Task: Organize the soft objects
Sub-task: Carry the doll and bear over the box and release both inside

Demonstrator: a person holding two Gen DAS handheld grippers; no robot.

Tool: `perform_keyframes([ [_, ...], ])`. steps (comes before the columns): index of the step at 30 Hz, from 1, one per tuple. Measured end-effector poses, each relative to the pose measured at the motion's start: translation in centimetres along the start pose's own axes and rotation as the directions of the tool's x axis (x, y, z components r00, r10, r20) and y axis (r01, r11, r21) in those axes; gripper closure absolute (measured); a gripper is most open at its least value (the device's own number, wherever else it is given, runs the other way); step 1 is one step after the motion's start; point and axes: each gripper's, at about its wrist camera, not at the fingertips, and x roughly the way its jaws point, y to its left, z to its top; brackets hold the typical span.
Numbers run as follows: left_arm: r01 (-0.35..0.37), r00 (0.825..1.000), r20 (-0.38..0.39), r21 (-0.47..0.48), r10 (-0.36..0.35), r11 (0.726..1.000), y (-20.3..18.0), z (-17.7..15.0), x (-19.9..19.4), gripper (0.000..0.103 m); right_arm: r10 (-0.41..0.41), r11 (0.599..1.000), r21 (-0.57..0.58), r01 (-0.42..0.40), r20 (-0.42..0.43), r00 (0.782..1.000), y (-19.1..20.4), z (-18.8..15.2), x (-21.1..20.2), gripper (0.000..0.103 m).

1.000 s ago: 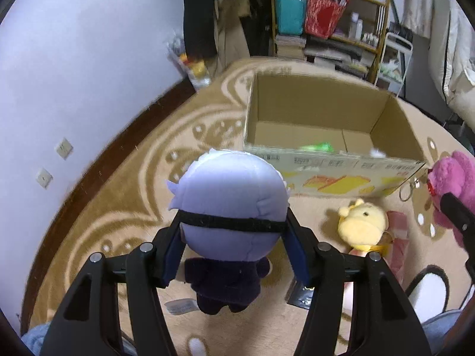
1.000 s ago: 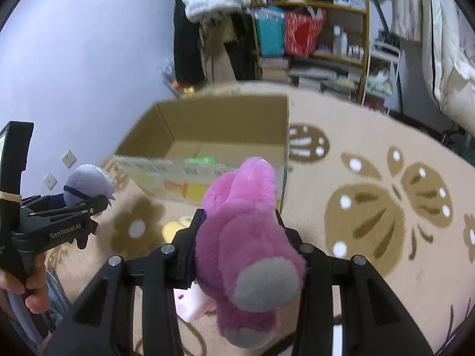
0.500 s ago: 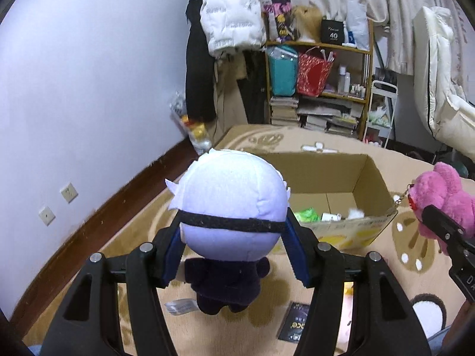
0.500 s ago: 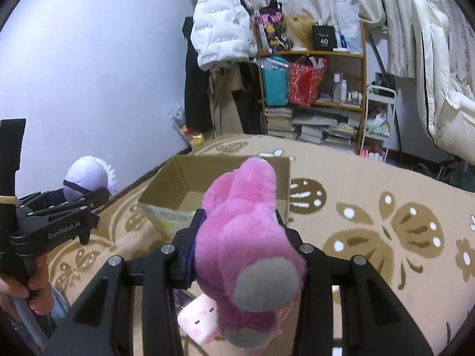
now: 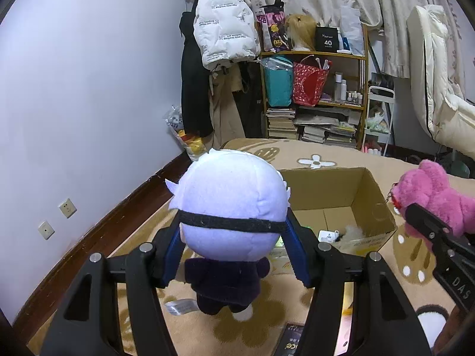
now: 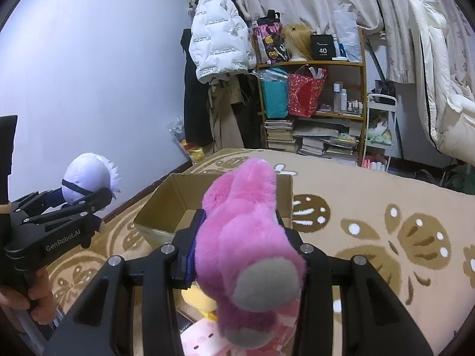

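Left claw (image 5: 234, 255): closed on the round-headed white-haired plush doll with a black blindfold band and dark body (image 5: 230, 210), blue pads pressed to both sides of the head; doll hung clear of the carpet.
Right claw (image 6: 248, 252): closed on the fluffy pink plush bear with a grey foot pad (image 6: 246, 237), gripped round its middle.
Open brown cardboard box (image 5: 353, 204): stood on the beige flower-patterned carpet (image 6: 371, 207), ahead of and below both claws; a few small items lay on its floor.
Step in hand, judged: carrying both toys to the box.
Advice: each claw was best brought fully over the opening, past the near rim, lowered, then released one at a time.
Risk: the toys were soft and light; an early release could bounce one off the rim.
Remaining: a yellow plush toy (image 6: 199, 296) lay on the carpet beneath the right claw.
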Motion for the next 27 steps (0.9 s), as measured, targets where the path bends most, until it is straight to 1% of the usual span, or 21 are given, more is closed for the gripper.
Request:
perform_keyframes([
  [11, -0.002, 1.000, 0.009, -0.024, 0.002, 1.000, -0.3, 1.1, 2.3, 0.043, 0.001, 1.000, -0.015, -0.001, -0.016, 1.000, -0.2, 0.4, 2.5, 0.059],
  [19, 0.000, 1.000, -0.005, -0.042, 0.000, 0.999, -0.7, 1.7, 4.5, 0.043, 0.002, 1.000, -0.018, -0.003, -0.023, 1.000, -0.7, 0.8, 4.6, 0.059],
  [22, 0.002, 1.000, -0.013, -0.037, -0.003, 0.999, -1.0, 1.8, 5.5, 0.043, -0.005, 1.000, -0.003, 0.005, -0.041, 0.999, -1.1, 0.9, 5.4, 0.059],
  [27, -0.010, 0.999, -0.049, -0.012, 0.010, 1.000, -1.1, 1.2, 7.2, 0.043, -0.011, 0.999, 0.029, 0.013, -0.050, 0.999, -1.9, 1.4, 6.4, 0.059],
])
